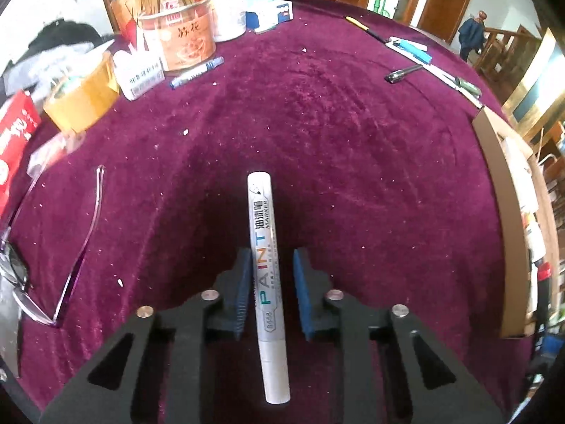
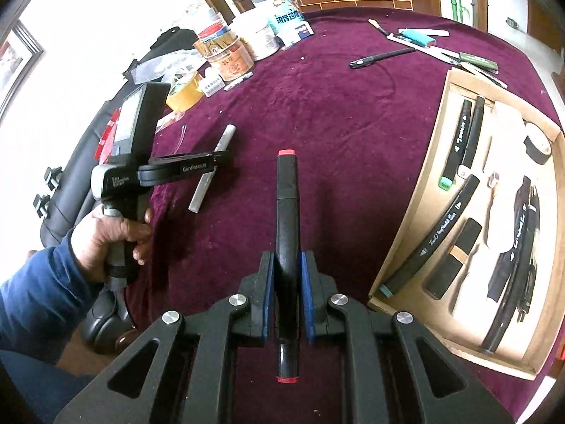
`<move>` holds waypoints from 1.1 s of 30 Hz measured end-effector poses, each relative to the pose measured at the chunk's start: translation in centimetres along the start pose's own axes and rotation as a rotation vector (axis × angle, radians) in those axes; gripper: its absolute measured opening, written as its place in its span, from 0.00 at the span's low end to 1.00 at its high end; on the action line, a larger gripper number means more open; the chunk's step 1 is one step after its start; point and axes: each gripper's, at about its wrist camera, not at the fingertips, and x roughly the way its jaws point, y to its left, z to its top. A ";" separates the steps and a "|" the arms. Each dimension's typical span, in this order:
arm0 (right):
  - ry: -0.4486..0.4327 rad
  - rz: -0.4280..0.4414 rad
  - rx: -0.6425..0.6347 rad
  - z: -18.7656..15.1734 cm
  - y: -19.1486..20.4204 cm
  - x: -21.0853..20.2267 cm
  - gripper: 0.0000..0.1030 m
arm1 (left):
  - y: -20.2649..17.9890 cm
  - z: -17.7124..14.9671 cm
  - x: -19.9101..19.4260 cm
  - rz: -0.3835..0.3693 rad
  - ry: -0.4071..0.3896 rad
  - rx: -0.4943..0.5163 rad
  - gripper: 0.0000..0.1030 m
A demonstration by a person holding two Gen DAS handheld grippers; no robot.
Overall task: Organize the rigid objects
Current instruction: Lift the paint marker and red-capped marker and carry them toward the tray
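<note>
The left tongs (image 1: 271, 289) appear clamped on a silver paint marker (image 1: 265, 268) above the maroon worktop (image 1: 353, 134), while the right tongs (image 2: 287, 293) grip a black red-capped marker (image 2: 286, 219) — just beside the cardboard tray (image 2: 399, 226) of markers.

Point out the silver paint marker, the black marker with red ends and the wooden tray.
silver paint marker (image 1: 265, 265): left wrist view, mid-barrel.
black marker with red ends (image 2: 286, 226): right wrist view, barrel.
wooden tray (image 2: 420, 180): right wrist view, left wall.
</note>
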 end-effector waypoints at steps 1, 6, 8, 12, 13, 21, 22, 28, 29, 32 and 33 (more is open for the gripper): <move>-0.001 -0.001 -0.001 0.0 0.1 0.0 0.13 | 0.0 -0.2 -0.1 0.010 -0.009 0.006 0.12; 0.000 0.009 -0.014 0.3 0.6 0.5 0.13 | -0.1 -1.9 -1.0 0.030 -0.041 0.034 0.12; 0.003 0.016 -0.021 0.3 0.9 0.7 0.13 | -0.2 -2.7 -1.6 0.037 -0.052 0.040 0.11; 0.006 0.034 -0.048 0.3 2.0 1.1 0.13 | -0.4 -4.2 -4.0 0.054 -0.104 0.047 0.12; 0.006 0.038 -0.054 0.3 2.2 1.2 0.13 | -0.3 -4.6 -4.7 0.054 -0.119 0.046 0.12; -0.001 0.076 -0.118 0.3 4.9 1.5 0.13 | -0.4 -5.9 -9.8 0.091 -0.235 0.061 0.12; -0.002 0.080 -0.123 0.3 5.1 1.5 0.13 | -0.4 -6.0 -10.3 0.096 -0.246 0.064 0.12; -0.015 0.091 -0.138 0.0 6.1 1.2 0.13 | -0.5 -6.5 -11.8 0.110 -0.274 0.080 0.12; -0.016 0.093 -0.137 0.0 6.1 1.2 0.13 | -0.6 -6.6 -12.0 0.116 -0.281 0.082 0.12; -0.020 0.094 -0.134 -0.1 6.2 1.1 0.13 | -0.9 -6.7 -12.5 0.119 -0.292 0.094 0.12; -0.022 0.094 -0.131 -0.2 6.1 1.0 0.13 | -1.0 -6.7 -12.7 0.121 -0.298 0.096 0.12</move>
